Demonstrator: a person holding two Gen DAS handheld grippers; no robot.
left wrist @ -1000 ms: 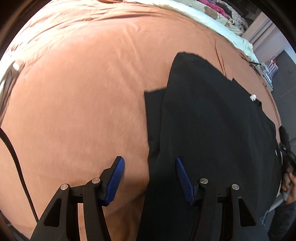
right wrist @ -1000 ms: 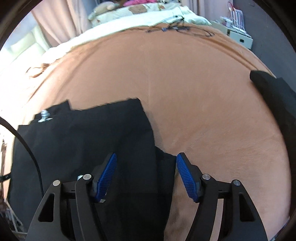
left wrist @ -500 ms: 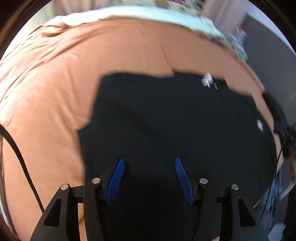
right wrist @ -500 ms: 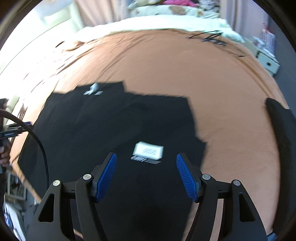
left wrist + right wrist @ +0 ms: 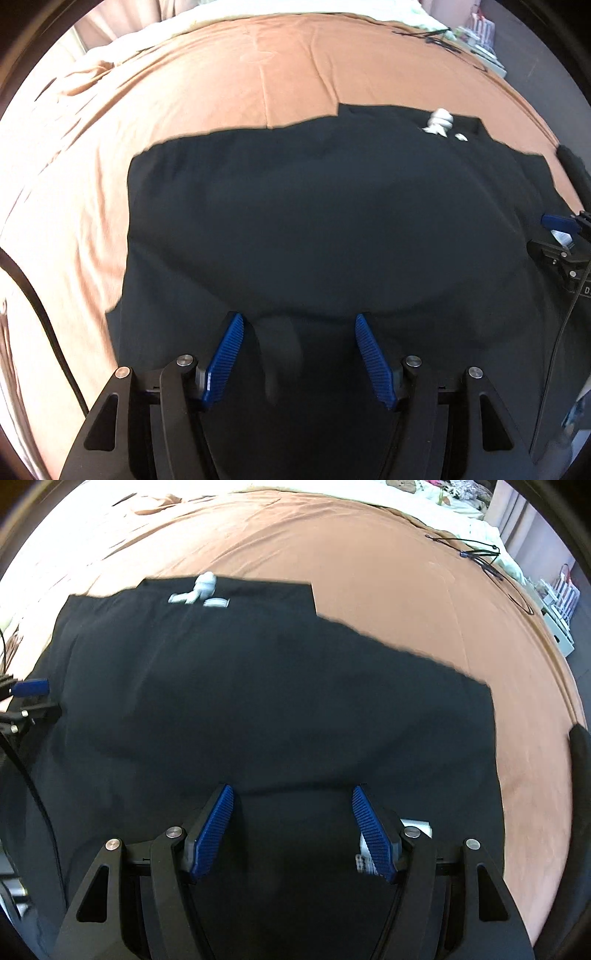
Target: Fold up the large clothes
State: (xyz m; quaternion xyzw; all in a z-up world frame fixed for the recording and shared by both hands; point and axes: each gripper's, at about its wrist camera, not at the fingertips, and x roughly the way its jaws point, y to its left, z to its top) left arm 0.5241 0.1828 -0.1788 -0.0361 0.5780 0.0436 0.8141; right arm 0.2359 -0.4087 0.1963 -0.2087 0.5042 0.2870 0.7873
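Observation:
A large black garment (image 5: 314,221) lies spread flat on the brown bedspread (image 5: 240,74), with a small white print (image 5: 439,120) near its far edge. My left gripper (image 5: 298,321) points down over the garment's near part. Its jaws are opening; a loose ridge of black cloth lies between the blue pads (image 5: 225,358), which do not press on it. My right gripper (image 5: 291,792) hangs open over the same garment (image 5: 277,686), with a white label (image 5: 415,827) showing behind its right finger. Each gripper appears at the edge of the other's view: right gripper (image 5: 550,236), left gripper (image 5: 33,699).
A second dark cloth (image 5: 580,753) lies at the bed's right side. Thin black cables (image 5: 476,552) rest on the far bedspread near white bedding. A white rack (image 5: 561,594) stands beyond the bed. A black cord (image 5: 37,295) trails at the left.
Both grippers swung in from the garment's sides and rolled; each view now faces the cloth squarely, with its far edge level. The left jaws stand slightly wider.

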